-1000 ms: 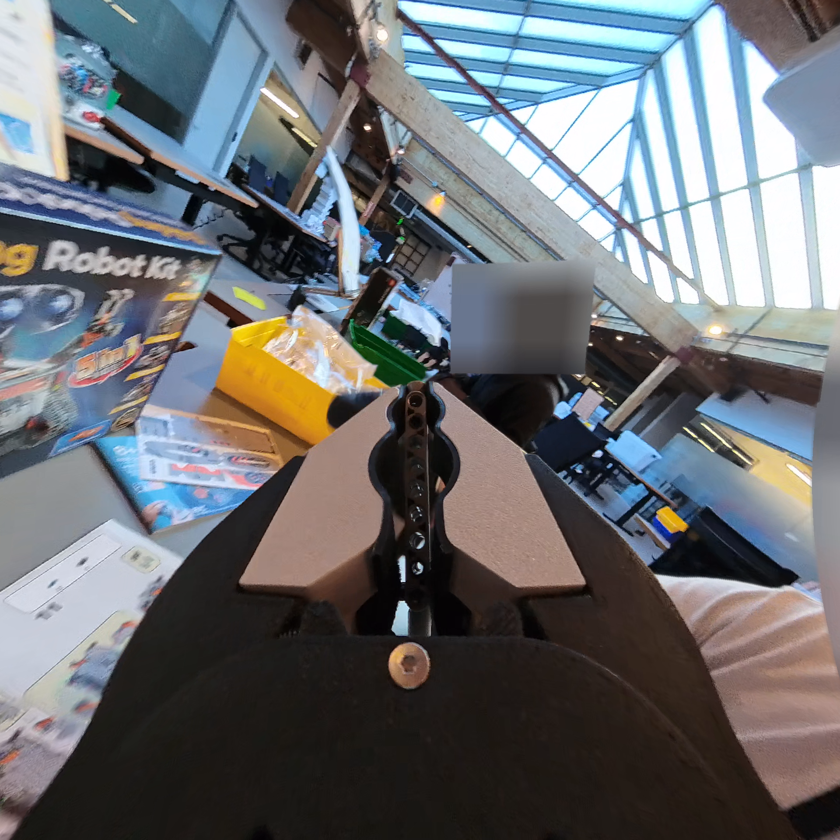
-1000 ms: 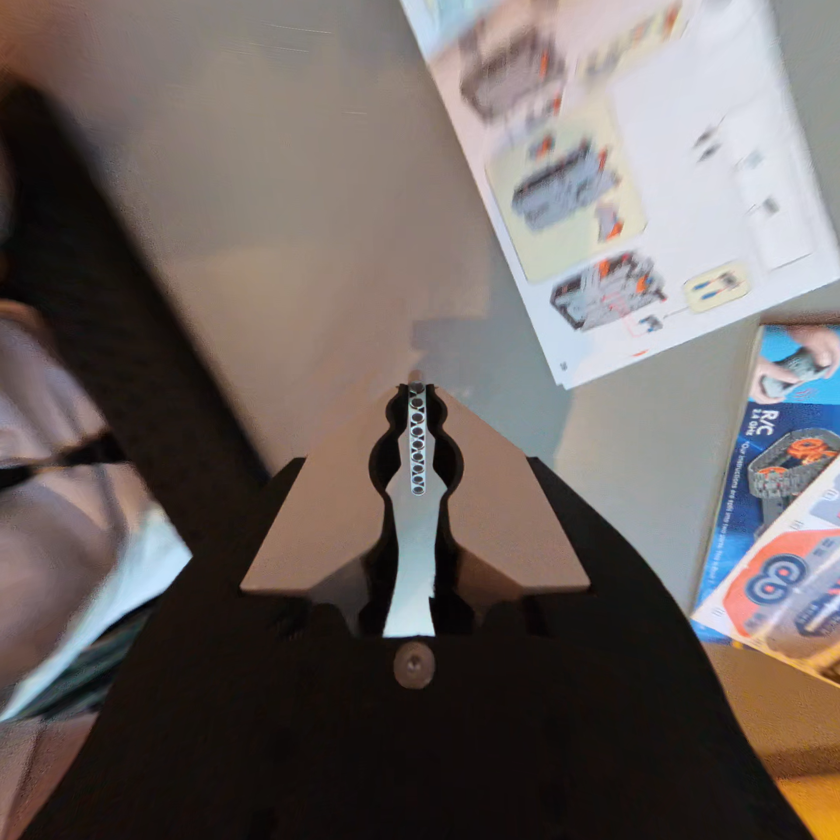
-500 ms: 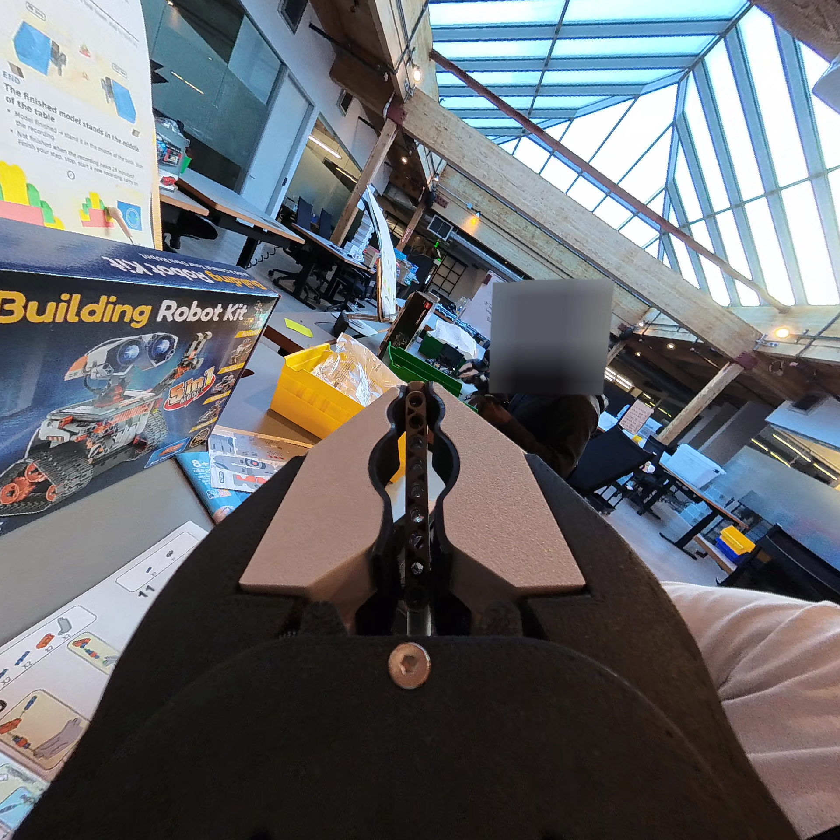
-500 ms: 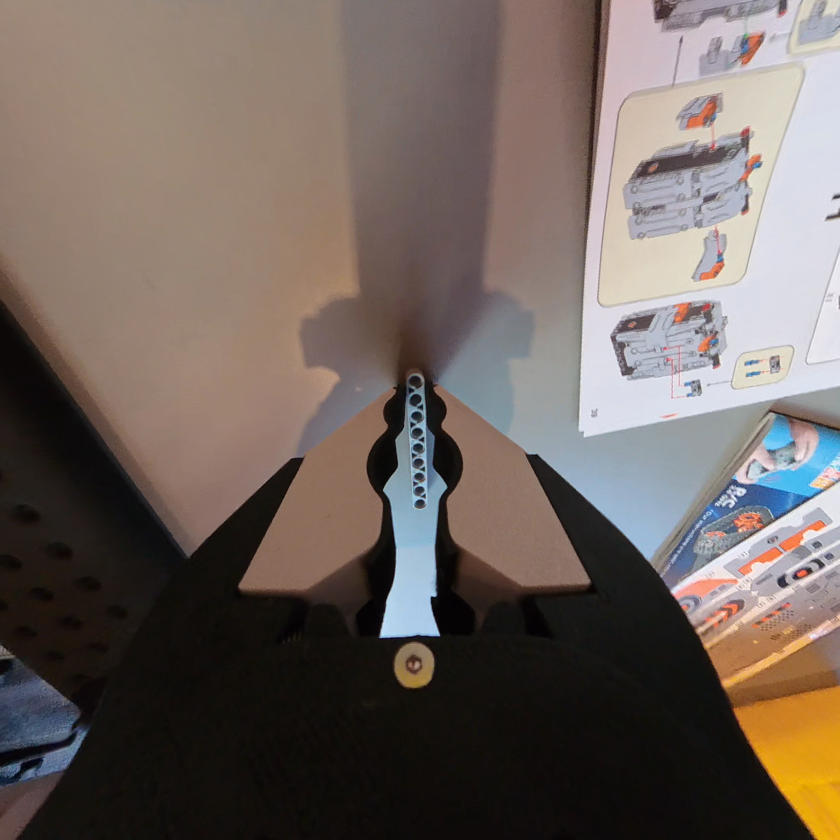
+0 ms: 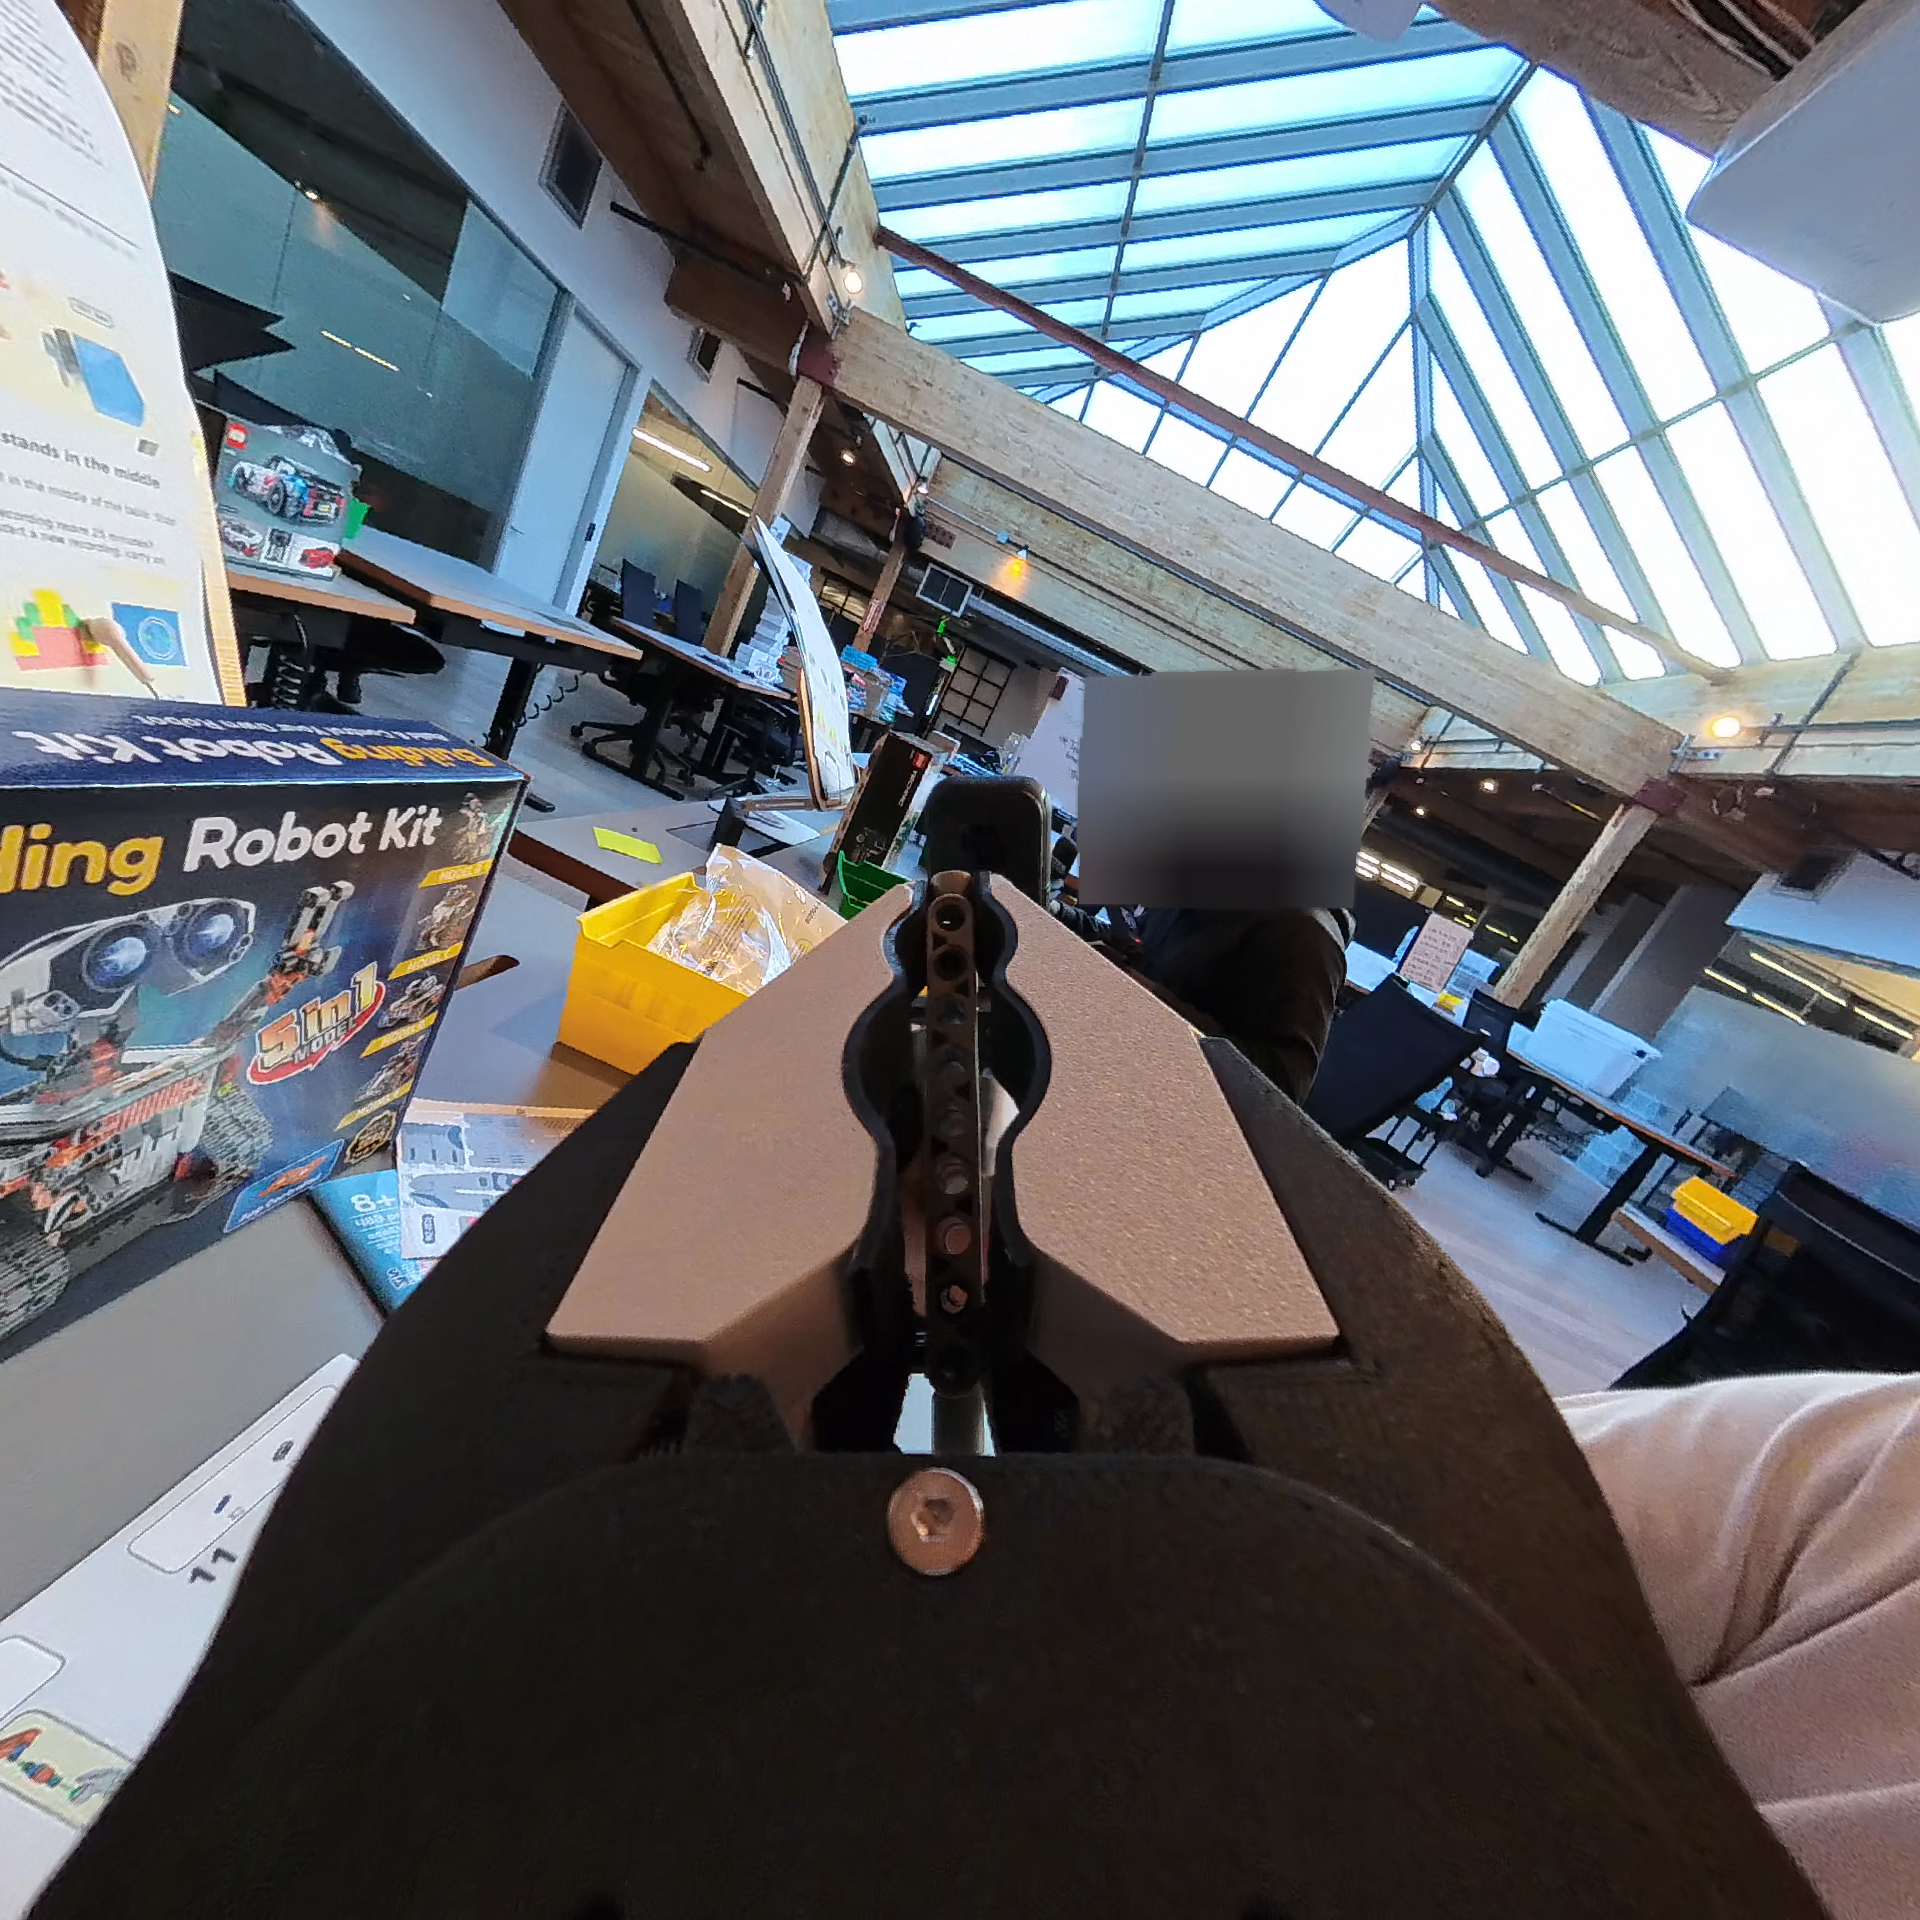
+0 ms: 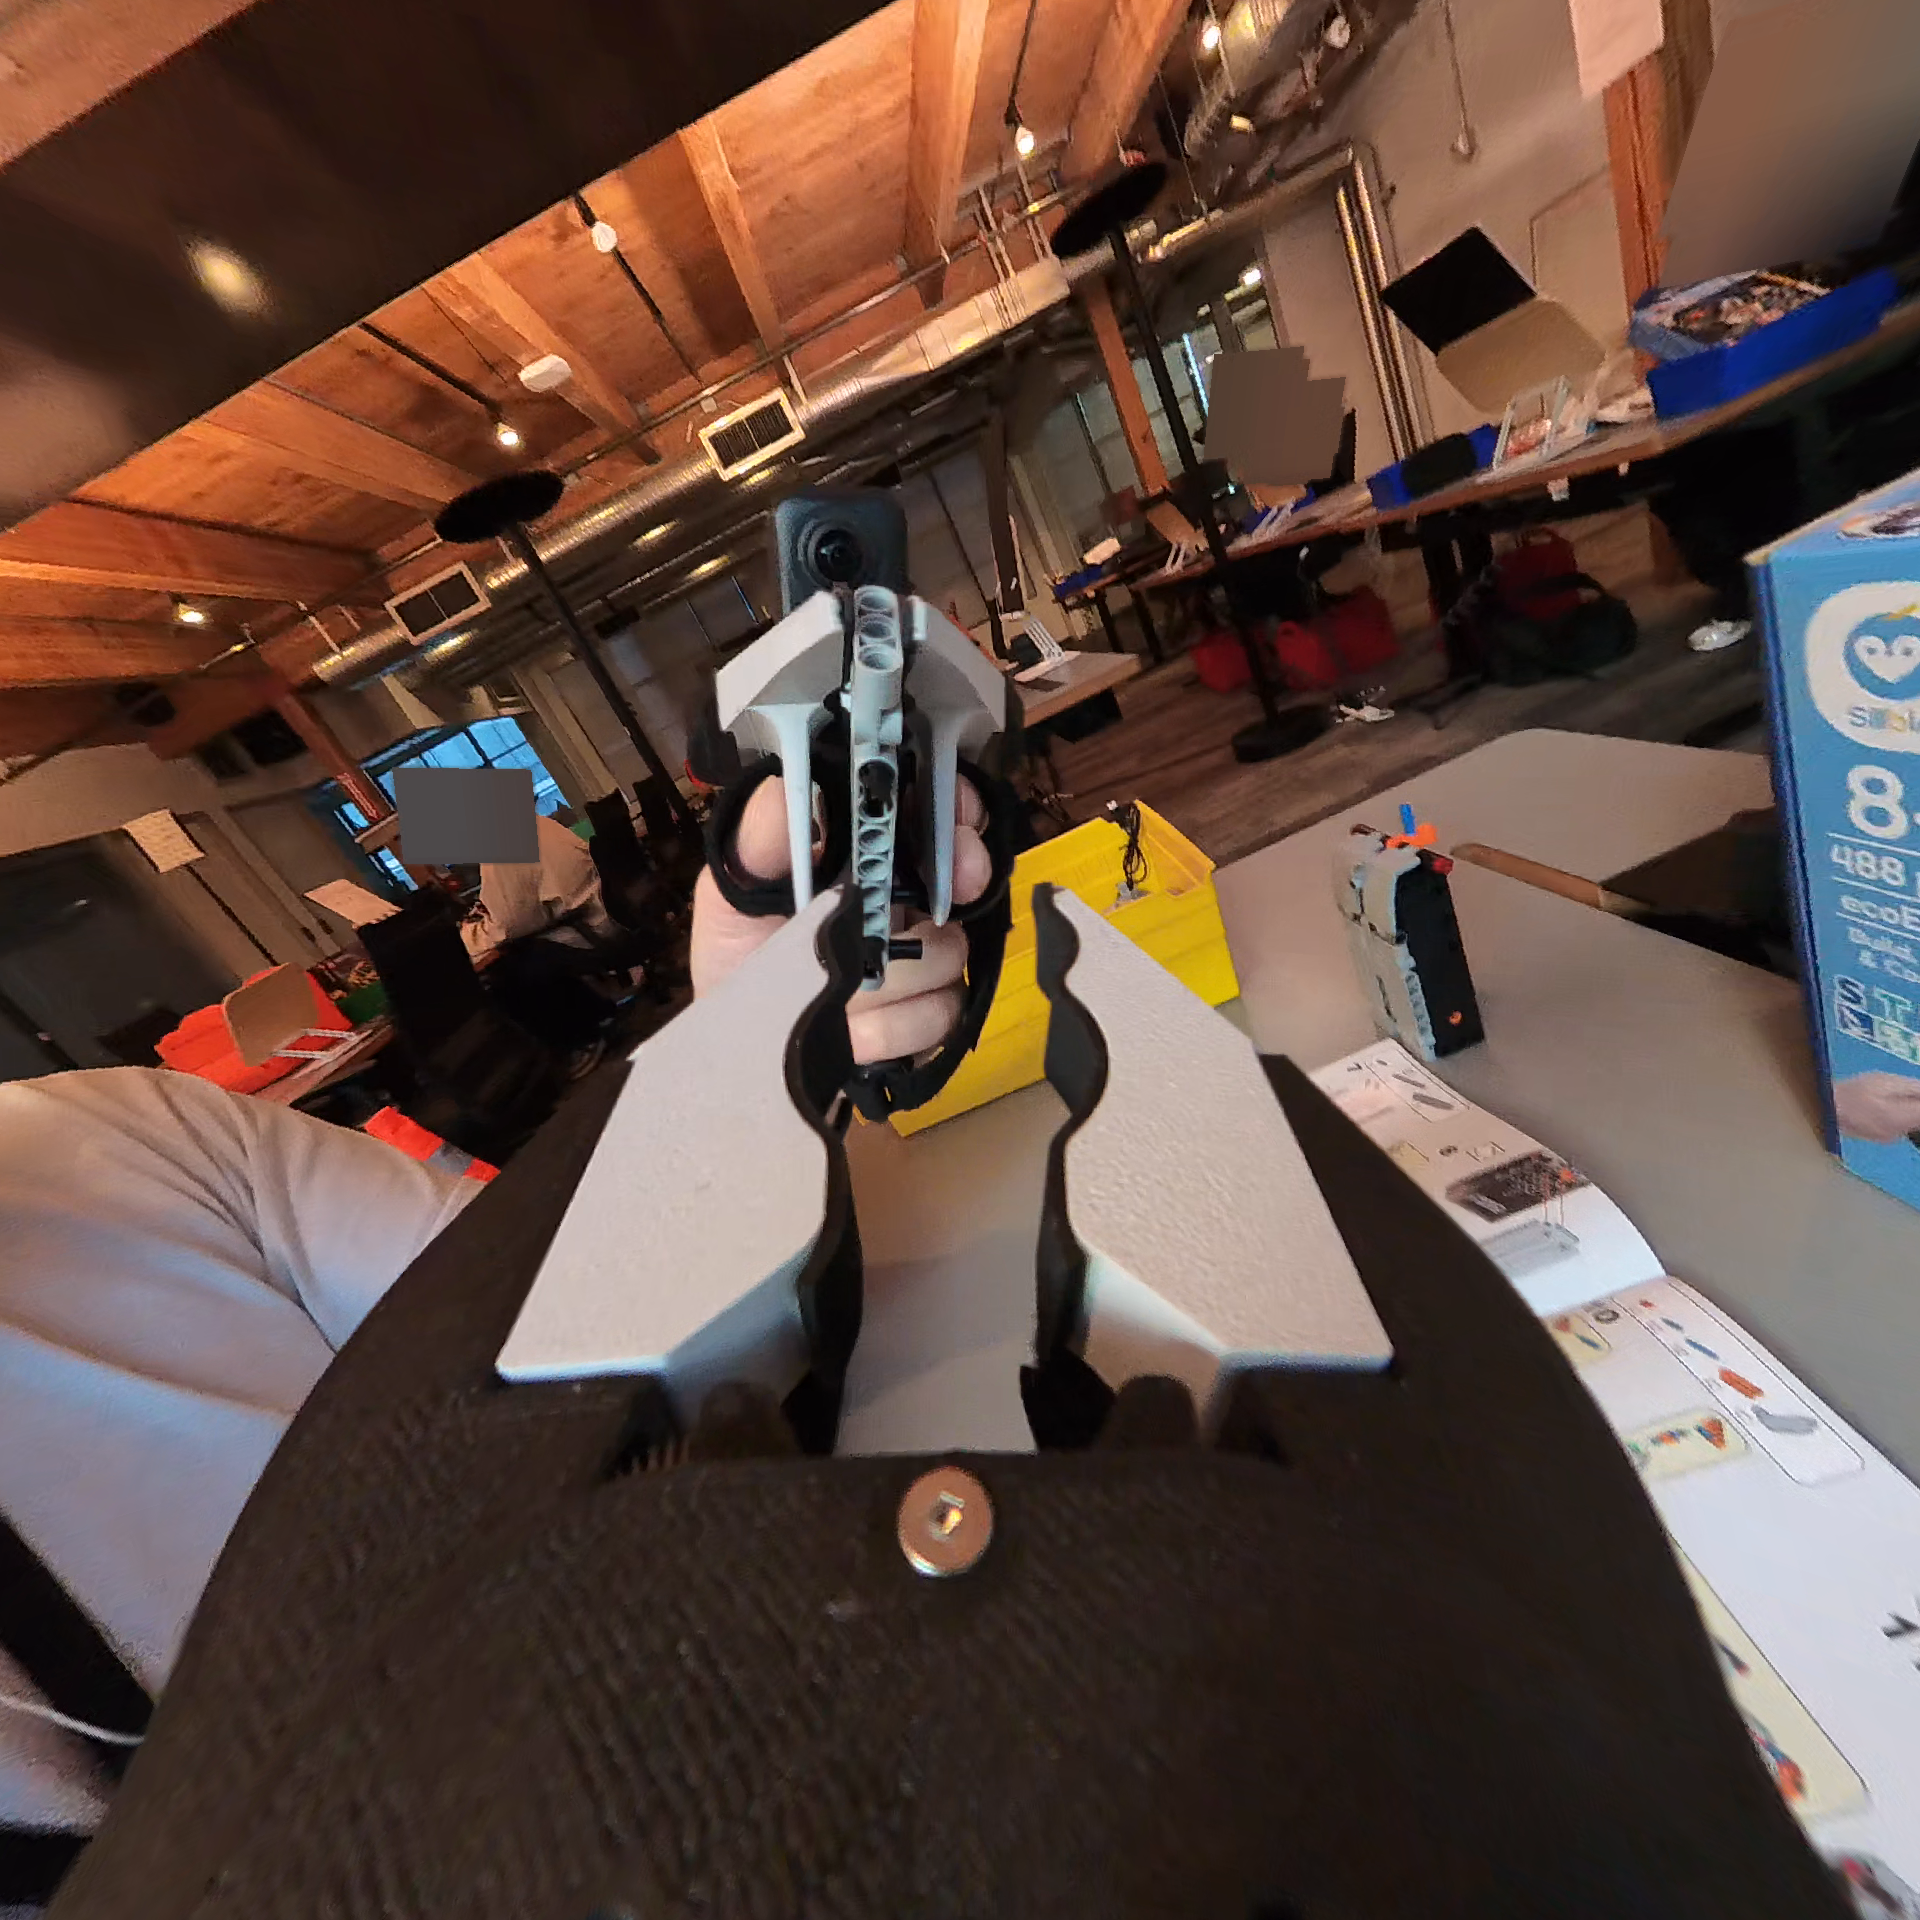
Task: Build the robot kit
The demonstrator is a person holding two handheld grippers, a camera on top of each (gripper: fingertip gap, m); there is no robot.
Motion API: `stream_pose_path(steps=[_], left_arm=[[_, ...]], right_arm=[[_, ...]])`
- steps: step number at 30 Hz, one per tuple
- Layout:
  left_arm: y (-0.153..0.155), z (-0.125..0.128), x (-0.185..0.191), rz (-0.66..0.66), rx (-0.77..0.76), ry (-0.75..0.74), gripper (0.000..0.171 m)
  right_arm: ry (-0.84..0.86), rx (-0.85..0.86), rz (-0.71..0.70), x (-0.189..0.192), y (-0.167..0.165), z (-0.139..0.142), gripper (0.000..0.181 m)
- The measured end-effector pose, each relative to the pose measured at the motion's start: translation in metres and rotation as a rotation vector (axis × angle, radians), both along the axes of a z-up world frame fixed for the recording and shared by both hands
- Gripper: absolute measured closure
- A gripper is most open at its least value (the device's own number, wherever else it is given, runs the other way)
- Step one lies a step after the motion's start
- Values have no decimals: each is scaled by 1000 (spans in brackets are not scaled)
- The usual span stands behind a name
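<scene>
My left gripper (image 5: 951, 894) is shut on a long holed beam (image 5: 951, 1091) that lies along the slot between its fingers, raised above the table and pointing up and outward. The right wrist view shows it head-on (image 6: 878, 623), held by a hand (image 6: 904, 1013). The beam (image 6: 873, 821) is light grey with black pins and hangs down from its fingers. My right gripper (image 6: 938, 902) is open and empty, jaws apart, facing the left one. The beam's lower end sits just at its left fingertip (image 6: 831, 914); I cannot tell if they touch.
On the grey table (image 6: 1558, 810) are a yellow bin (image 6: 1122, 914) with plastic bags (image 5: 727, 925), a dark robot kit box (image 5: 208, 997), a blue box (image 6: 1849, 883), an open instruction booklet (image 6: 1558, 1247) and a small grey-and-black model (image 6: 1403, 956). Other desks and people are behind. Some 5 cm of space lies between my two pairs of fingers. My right tips are roughly 30 cm from the small grey-and-black model (image 6: 1403, 956).
My right gripper, shut on a grey beam and pointing down at the table, has swung up to face the left gripper and opened; no beam is between its fingers now. The left stayed shut.
</scene>
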State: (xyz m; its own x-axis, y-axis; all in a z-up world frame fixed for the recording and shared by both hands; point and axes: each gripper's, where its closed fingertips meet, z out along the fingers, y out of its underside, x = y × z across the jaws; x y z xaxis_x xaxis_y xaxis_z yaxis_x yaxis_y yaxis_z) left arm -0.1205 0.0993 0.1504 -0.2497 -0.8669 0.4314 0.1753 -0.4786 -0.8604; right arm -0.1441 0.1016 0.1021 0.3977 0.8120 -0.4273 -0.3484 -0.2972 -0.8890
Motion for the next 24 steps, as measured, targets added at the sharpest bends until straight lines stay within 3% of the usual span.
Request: stream_pose_path(steps=[3,5,7,9,11,17,19,22,24], left_arm=[[-2,-3,4,-5,0,12,167],[-4,-5,7,-26,-9,8,167],[-2,-7,8,-23,-3,17,167],[8,-7,-1,5,19,47,142],[19,-10,-16,22,33,83,134],[-5,-54,-6,-176,46,316,144],[-8,-70,3,-180,70,391,147],[-20,-77,10,-238,93,414,165],[-22,-80,13,-249,90,422,166]], right_arm=[[68,20,57,-8,-5,9,158],[100,24,86,-8,-6,11,175],[100,-32,138,-5,-6,7,175],[99,-114,166,7,0,3,175],[104,-148,222,19,0,5,175],[-50,-166,227,25,0,-10,175],[-53,-169,229,27,-2,-11,175],[-69,-179,231,30,-6,-14,175],[-85,-179,231,32,-7,-15,175]])
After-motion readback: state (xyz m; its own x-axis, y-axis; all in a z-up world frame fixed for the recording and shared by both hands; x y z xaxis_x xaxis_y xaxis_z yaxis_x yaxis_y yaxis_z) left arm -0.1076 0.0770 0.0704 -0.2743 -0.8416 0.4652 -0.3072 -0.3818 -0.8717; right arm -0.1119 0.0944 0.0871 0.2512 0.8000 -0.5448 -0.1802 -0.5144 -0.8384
